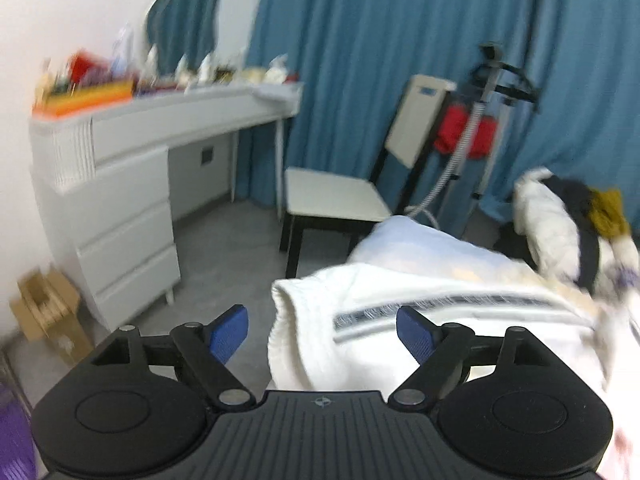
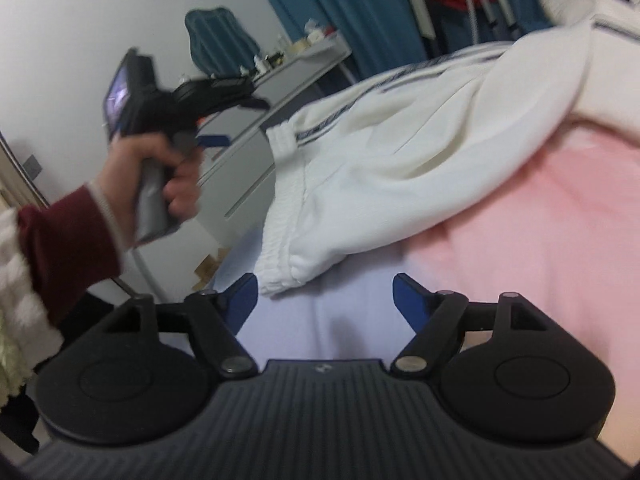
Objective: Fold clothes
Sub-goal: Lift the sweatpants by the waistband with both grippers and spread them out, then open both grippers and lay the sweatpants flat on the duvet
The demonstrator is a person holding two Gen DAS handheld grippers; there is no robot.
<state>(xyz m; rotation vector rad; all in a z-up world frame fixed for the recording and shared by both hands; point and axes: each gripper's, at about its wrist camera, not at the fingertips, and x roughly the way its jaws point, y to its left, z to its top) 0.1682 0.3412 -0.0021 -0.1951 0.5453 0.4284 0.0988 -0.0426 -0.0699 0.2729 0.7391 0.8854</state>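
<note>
White trousers (image 2: 400, 152) with a dark side stripe and an elastic waistband lie spread on the pink and lilac bed sheet (image 2: 540, 220). They also show in the left wrist view (image 1: 380, 320), with the waistband hanging at the bed's edge. My left gripper (image 1: 322, 334) is open and empty, just in front of the waistband. It shows in the right wrist view as a black hand-held tool (image 2: 216, 136) raised left of the trousers. My right gripper (image 2: 324, 300) is open and empty, low over the sheet just below the waistband.
A white dresser (image 1: 120, 200) with clutter on top stands at the left. A chair (image 1: 340, 196) and a garment steamer (image 1: 492, 120) stand before the blue curtain (image 1: 380, 40). A heap of other clothes (image 1: 572, 220) lies on the bed at the far right.
</note>
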